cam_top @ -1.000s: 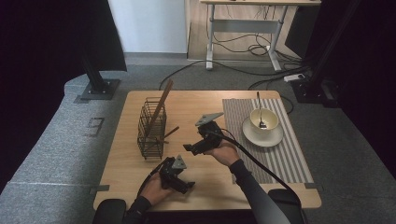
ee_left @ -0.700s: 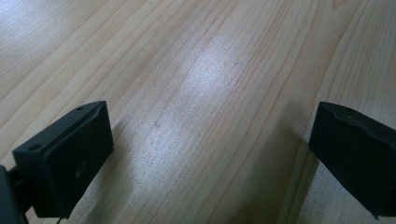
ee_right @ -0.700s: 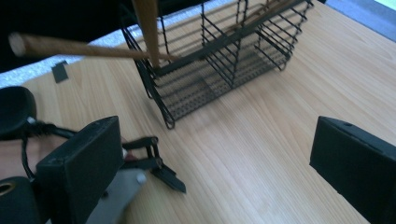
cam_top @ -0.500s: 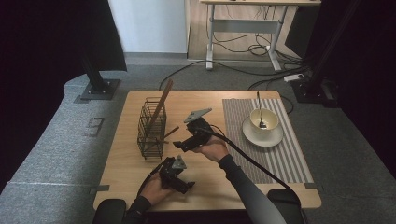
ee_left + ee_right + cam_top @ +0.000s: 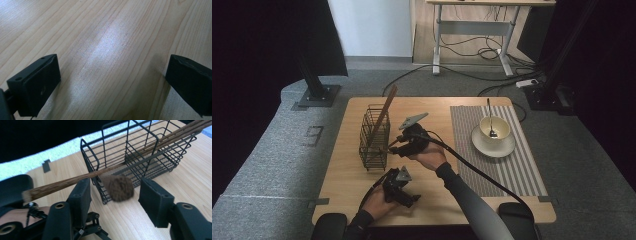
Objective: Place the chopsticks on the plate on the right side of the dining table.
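A black wire basket (image 5: 374,137) stands on the left half of the wooden table (image 5: 437,205), with brown wooden sticks (image 5: 385,111) leaning out of its top. My right gripper (image 5: 393,146) is at the basket's right side, low down. In the right gripper view the basket (image 5: 140,157) is just ahead and my right gripper (image 5: 115,195) is open. A blurred brown stick end (image 5: 118,187) lies between the jaws, touching neither. A second stick (image 5: 62,184) runs leftward over the left jaw. My left gripper (image 5: 408,197) rests near the front edge, open over bare wood (image 5: 112,77).
A striped placemat (image 5: 512,167) covers the right side of the table. On it a cream bowl (image 5: 494,129) sits on a saucer (image 5: 494,147), with a spoon (image 5: 488,112) standing in the bowl. Black drapes and floor cables surround the table.
My right gripper has moved left across the table to the basket's side. The left gripper has stayed put.
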